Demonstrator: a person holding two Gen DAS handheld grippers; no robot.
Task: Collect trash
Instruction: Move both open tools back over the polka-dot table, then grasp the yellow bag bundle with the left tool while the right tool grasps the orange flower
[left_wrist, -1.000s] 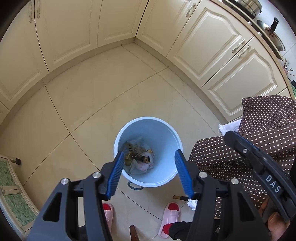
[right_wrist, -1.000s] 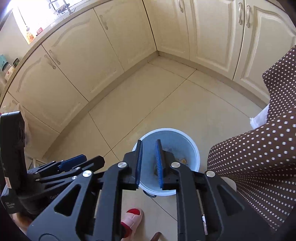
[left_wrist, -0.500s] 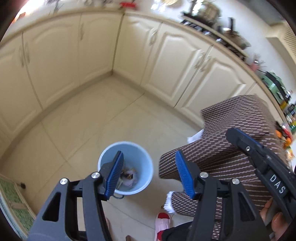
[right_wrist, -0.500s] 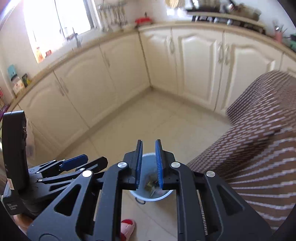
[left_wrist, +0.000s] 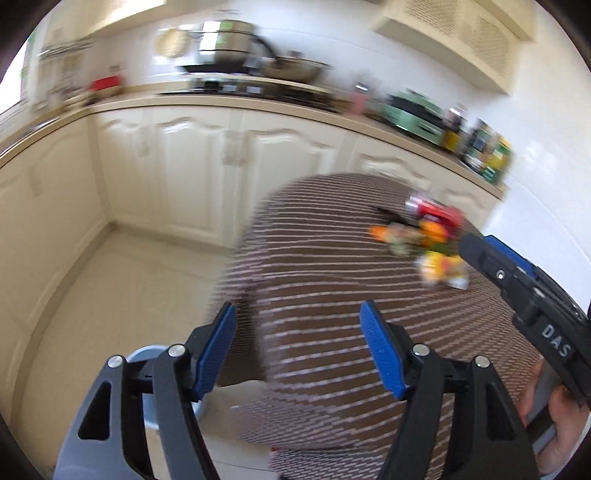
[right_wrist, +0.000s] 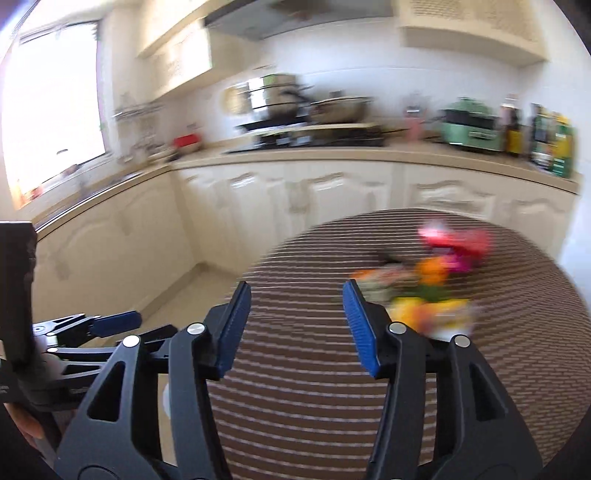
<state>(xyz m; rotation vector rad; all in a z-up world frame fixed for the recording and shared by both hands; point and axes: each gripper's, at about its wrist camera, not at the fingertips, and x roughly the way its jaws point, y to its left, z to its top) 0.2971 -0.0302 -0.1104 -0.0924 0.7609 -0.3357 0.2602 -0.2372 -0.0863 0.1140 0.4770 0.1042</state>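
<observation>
A: Which step is being shown?

B: The return for more litter. The left gripper (left_wrist: 295, 354) and the right gripper (right_wrist: 295, 325) are both hanging over the brown patterned tablecloth (left_wrist: 332, 295), jaws standing wide apart and carrying nothing. The trash pile (right_wrist: 424, 288), a blurred heap of red, orange and yellow wrappers, is lying on the cloth at about one o'clock from the right gripper, near its right finger; in the left wrist view the same pile (left_wrist: 424, 243) is sitting at two o'clock, well apart.

A: And the bin?

B: The light blue trash bin (left_wrist: 147, 360) is showing only as a sliver at seven o'clock, behind the left gripper's fingers, on the tiled floor (left_wrist: 110, 295).

A: What is the next move calling for?

B: Probably advancing the right gripper toward one o'clock, straddling one wrapper and closing; the blur is hiding which piece is uppermost.

A: What differs from a second ago?

B: Both cameras were then looking down into the bin; the right jaws were nearly together and are now spread.
</observation>
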